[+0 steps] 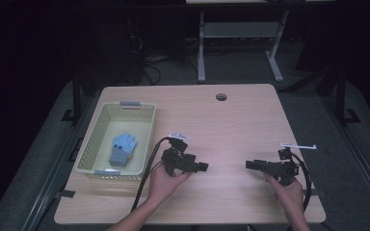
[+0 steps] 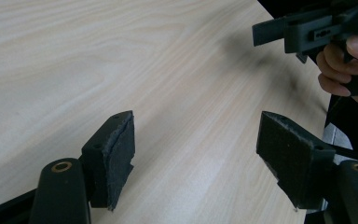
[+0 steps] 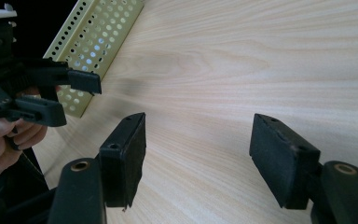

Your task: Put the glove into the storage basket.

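A pale yellow perforated basket (image 1: 148, 137) stands at the table's left, and a blue cloth item (image 1: 122, 148) lies in it. My left gripper (image 1: 202, 167) hovers just right of the basket, pointing right; its jaws stand open with only bare wood between them (image 2: 196, 135). My right gripper (image 1: 248, 164) is near the table's front right and points left toward the other one. It is open and holds nothing (image 3: 198, 135). Each gripper view shows the other gripper farther off: the right one (image 2: 284, 30) and the left one (image 3: 74, 88).
The light wooden table (image 1: 231, 125) has a round cable hole (image 1: 221, 96) near its far edge. The basket's perforated wall (image 3: 102, 28) rises at the upper left of the right gripper view. A white desk frame (image 1: 241, 33) stands on the dark floor behind.
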{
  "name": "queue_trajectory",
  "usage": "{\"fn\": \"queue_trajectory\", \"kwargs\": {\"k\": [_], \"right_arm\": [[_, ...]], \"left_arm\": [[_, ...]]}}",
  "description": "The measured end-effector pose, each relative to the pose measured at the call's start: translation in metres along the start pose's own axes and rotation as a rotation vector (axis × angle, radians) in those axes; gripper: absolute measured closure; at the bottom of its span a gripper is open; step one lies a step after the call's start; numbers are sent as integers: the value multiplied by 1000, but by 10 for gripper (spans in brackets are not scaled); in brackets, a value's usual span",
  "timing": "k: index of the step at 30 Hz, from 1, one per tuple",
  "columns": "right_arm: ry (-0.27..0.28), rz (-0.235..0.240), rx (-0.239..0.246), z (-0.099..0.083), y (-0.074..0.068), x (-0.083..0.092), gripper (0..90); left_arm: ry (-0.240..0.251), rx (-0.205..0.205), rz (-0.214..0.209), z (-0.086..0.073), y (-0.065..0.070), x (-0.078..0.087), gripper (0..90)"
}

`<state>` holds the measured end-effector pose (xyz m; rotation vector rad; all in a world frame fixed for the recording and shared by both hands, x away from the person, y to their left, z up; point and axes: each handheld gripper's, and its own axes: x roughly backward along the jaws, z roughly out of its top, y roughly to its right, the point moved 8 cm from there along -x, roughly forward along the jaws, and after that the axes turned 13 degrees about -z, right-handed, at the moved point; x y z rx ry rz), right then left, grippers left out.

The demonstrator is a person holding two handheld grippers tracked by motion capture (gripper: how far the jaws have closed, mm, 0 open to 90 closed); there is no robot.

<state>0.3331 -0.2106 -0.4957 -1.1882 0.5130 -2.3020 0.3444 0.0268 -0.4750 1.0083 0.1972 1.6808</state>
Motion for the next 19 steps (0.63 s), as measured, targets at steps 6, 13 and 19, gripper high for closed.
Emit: {"fn": "queue_trajectory", "kwargs": {"k": [6,13,19], "right_arm": [[20,-6,-6,-3,3,2,351],[33,0,-11,-6,5,3,342],[35,7,26,-11,-1,4,325]], "left_arm": [[13,2,-16,-10,2,1,272],[31,-2,-41,-21,4,8,263],[56,-10,-69,-32,8,14,253]]}}
